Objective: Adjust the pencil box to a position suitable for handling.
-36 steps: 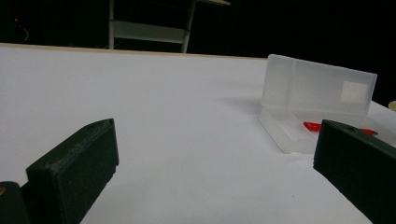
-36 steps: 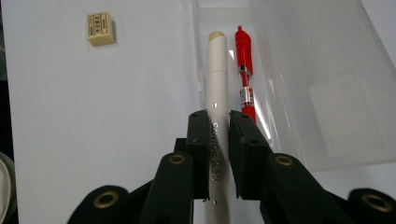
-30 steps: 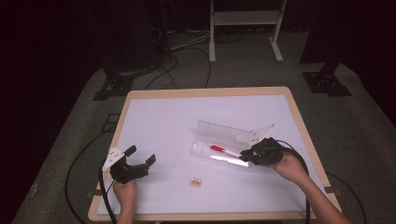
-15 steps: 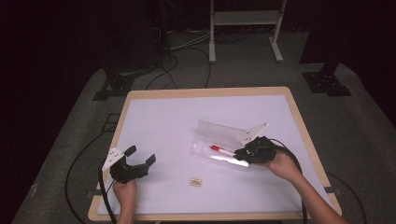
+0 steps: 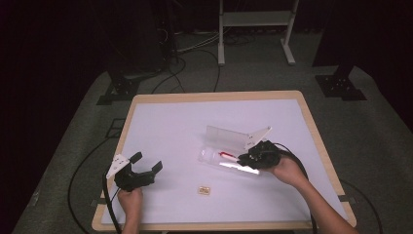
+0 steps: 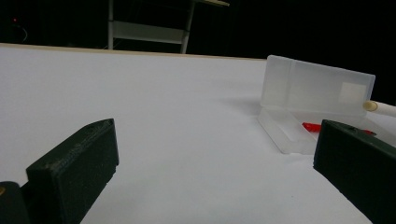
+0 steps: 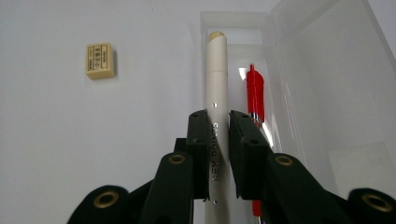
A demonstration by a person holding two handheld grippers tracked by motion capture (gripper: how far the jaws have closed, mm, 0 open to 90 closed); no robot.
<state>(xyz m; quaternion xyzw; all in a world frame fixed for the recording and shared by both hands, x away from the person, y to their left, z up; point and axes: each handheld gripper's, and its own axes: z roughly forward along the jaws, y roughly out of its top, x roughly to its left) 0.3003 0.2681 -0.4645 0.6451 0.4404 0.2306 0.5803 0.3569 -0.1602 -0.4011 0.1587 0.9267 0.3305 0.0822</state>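
White pen (image 7: 215, 93) clamped in right gripper (image 7: 218, 122), over clear case (image 7: 322, 93)

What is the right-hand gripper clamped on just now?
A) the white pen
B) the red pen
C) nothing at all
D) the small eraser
A: in the right gripper view the right gripper has its jaws pressed on the white pen, held over the clear case, with the red pen lying inside.

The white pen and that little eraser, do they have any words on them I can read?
"KEY POINTS" runs along the white pen, which the right gripper holds between its jaws over the clear case.
The eraser has dark print on its label, too small and blurred to read.
The red pen in the case shows no writing.
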